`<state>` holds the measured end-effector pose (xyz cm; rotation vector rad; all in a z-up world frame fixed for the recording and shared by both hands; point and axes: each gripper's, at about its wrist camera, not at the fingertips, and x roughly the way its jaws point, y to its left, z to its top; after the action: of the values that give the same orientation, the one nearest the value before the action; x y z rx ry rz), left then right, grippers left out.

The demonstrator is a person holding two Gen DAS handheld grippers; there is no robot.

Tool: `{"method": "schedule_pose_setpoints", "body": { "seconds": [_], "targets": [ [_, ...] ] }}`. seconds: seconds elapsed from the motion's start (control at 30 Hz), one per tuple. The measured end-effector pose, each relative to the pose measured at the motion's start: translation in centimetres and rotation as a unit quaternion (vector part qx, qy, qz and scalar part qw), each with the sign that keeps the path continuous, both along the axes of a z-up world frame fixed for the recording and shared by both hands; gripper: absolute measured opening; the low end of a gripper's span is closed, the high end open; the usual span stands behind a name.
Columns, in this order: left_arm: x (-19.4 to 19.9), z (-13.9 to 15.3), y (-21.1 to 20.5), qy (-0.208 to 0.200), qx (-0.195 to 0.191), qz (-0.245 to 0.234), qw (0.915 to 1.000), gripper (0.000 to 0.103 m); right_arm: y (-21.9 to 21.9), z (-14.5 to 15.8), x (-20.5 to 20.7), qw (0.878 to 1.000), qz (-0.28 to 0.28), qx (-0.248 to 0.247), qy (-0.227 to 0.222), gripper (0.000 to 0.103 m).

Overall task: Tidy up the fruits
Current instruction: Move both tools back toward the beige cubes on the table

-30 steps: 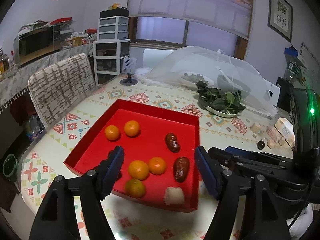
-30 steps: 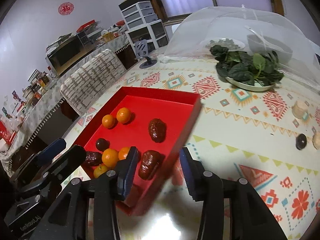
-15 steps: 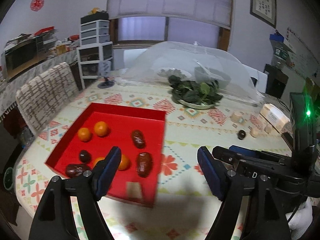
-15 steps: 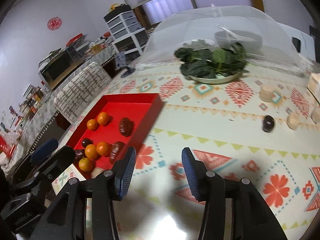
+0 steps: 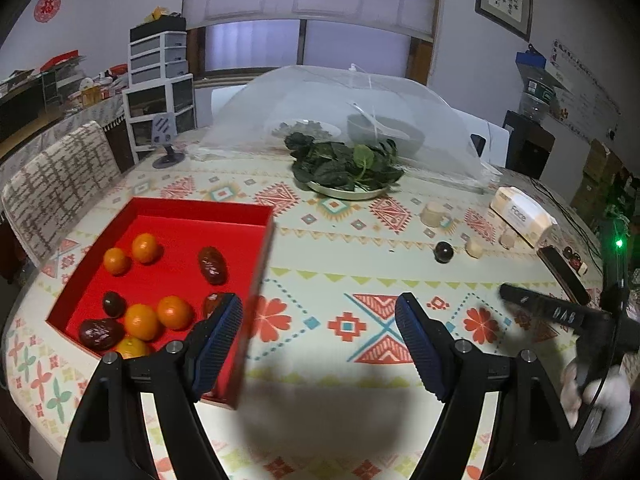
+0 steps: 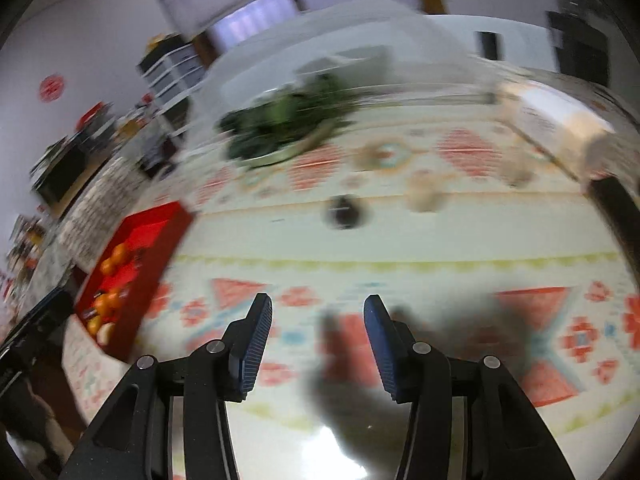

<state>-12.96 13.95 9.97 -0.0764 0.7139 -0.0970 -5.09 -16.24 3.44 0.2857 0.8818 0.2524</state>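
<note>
A red tray sits at the left of the patterned table, holding several oranges, brown dates and a small dark round fruit. Another dark round fruit lies loose on the cloth at the right, near pale chunks. My left gripper hovers open and empty just right of the tray's edge. In the blurred right wrist view, my right gripper stands open and empty over bare cloth. The dark fruit lies ahead of it and the tray is far left.
A plate of green leaves stands mid-table before a mesh food cover. A white box and a dark phone lie at the right edge. A padded chair stands left of the table. The right gripper's body shows at the right.
Both views have swung right, away from the tray and over the open cloth. The right gripper travelled farthest, towards the loose dark fruit. Left jaws stand slightly wider.
</note>
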Motion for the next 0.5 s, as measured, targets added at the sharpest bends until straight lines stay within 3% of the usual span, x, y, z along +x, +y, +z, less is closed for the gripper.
{"method": "schedule_pose_setpoints", "body": {
  "seconds": [0.27,0.5],
  "targets": [
    [0.9,-1.1,-2.3,0.014,-0.023,-0.030,0.9992,0.078,-8.5,-0.5,2.0,0.996,-0.088,-0.007,0.004,0.052],
    [1.2,-1.4,-3.1,0.023,-0.018,-0.039,0.9988,0.078,-4.6,-1.5,7.1,0.999,-0.049,-0.012,0.012,0.052]
  ]
}}
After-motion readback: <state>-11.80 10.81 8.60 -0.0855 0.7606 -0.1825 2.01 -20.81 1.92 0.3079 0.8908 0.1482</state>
